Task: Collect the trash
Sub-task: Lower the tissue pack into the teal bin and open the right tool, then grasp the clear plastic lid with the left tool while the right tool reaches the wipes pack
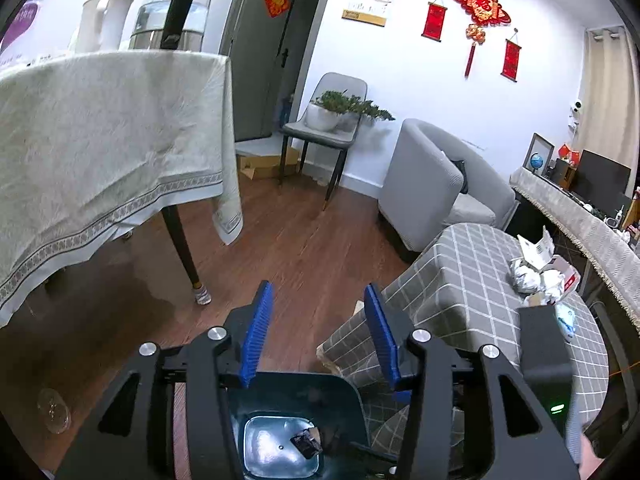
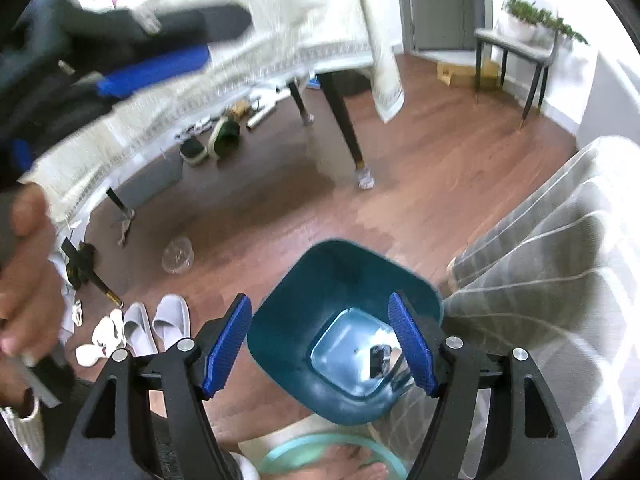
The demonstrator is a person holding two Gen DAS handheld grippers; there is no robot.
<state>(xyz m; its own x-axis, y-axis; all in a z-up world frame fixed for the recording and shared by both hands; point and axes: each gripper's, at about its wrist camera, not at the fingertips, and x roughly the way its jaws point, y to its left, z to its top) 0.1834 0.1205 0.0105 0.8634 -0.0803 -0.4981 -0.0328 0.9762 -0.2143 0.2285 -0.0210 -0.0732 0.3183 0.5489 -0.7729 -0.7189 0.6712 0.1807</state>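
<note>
A dark teal trash bin point(image 2: 288, 320) stands on the wood floor beside a low table with a grey checked cloth point(image 1: 472, 280). A small dark wrapper point(image 2: 380, 360) lies on the bin's bottom; it also shows in the left wrist view point(image 1: 306, 444). My right gripper point(image 2: 320, 344) is open and empty above the bin's mouth. My left gripper point(image 1: 318, 336) is open and empty, over the bin point(image 1: 344, 396) too. Crumpled foil and paper trash point(image 1: 536, 272) lies on the checked cloth at the right.
A dining table with a white cloth point(image 1: 100, 140) stands at the left, one leg point(image 1: 184, 244) close by. A clear plastic lid point(image 2: 178, 256) and slippers point(image 2: 156, 324) lie on the floor. A grey armchair point(image 1: 432, 188) and a chair with a plant point(image 1: 324, 128) stand farther off.
</note>
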